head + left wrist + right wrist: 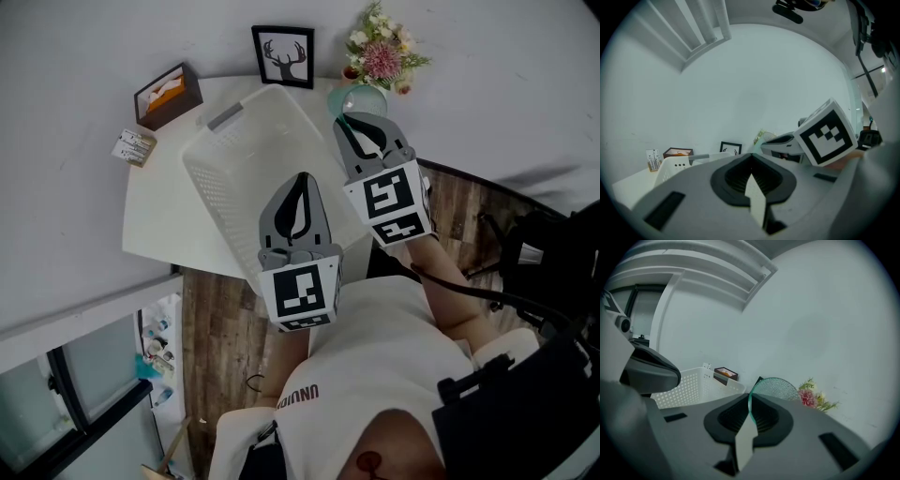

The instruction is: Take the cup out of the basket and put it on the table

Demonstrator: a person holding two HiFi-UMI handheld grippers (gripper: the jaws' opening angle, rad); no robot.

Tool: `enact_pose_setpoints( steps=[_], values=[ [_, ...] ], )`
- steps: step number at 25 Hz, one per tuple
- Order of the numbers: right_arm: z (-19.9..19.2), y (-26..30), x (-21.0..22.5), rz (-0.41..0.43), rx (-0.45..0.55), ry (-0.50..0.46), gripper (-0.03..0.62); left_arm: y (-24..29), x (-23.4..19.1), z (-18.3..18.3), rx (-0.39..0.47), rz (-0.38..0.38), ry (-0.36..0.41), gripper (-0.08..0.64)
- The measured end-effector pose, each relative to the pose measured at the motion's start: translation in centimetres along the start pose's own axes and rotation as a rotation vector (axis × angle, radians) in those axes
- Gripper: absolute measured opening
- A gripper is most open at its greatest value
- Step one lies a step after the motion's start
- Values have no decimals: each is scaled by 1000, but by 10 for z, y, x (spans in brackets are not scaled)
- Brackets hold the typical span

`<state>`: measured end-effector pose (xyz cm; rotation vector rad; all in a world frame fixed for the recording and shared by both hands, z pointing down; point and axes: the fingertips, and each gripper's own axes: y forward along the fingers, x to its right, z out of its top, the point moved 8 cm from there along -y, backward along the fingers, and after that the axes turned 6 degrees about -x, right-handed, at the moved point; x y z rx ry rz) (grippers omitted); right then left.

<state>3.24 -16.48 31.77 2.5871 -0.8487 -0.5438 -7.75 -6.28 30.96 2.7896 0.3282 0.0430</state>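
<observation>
From the head view, your right hand-held gripper (361,119) has the green glass cup (360,97) just outside the basket (200,161), beside the flowers (380,52). In the left gripper view, your left hand-held gripper (751,157) is clenched on nothing. In the right gripper view, the jaws pinch the cup's rim.

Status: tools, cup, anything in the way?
Right tool shut on the cup rim. Left tool shut, empty, near the basket. Cup outside the basket, next to the flowers; whether it touches the table is unclear.
</observation>
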Motion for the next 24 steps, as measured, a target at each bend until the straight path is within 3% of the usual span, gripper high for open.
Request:
enact_pose_setpoints(
  steps=[24],
  values=[
    [3,1,-3,10,-1,-15,34,-1,-1,1,2,-2,-6,14]
  ],
)
